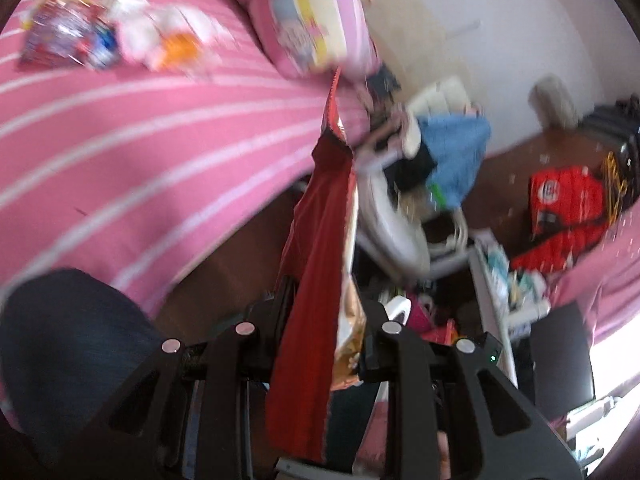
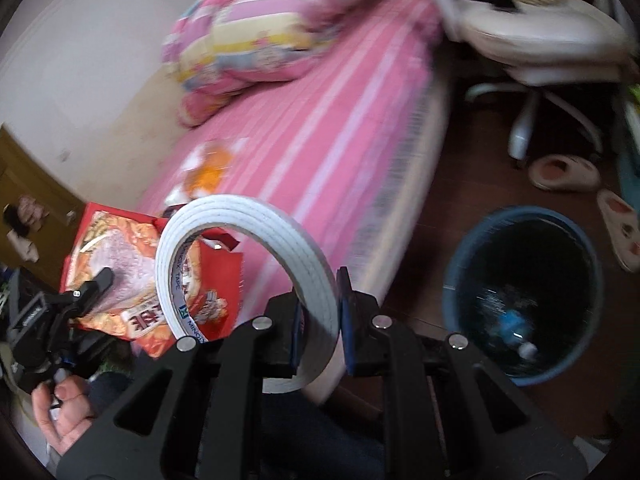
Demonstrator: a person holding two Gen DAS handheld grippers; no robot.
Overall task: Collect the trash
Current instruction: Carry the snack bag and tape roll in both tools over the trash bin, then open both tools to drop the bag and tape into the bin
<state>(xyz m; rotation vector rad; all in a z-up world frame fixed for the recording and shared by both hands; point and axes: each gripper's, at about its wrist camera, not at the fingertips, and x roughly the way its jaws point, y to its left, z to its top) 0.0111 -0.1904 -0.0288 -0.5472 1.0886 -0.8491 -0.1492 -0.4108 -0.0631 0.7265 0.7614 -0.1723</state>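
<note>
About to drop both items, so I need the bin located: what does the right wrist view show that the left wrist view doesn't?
Only the right wrist view: the blue trash bin on the floor beside the bed, and the tape roll in the right gripper. Only the left: a red box. Both: the snack bag in the left gripper, and the pink striped bed.

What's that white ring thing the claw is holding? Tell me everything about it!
It is a roll of white tape, mostly used up, so it is a thin hoop with a big hole. Printed words run round the inside. The right claw pinches its rim between both fingers and holds it upright on edge, above the side of the pink striped bed. A red snack bag shows through the hole.
</note>
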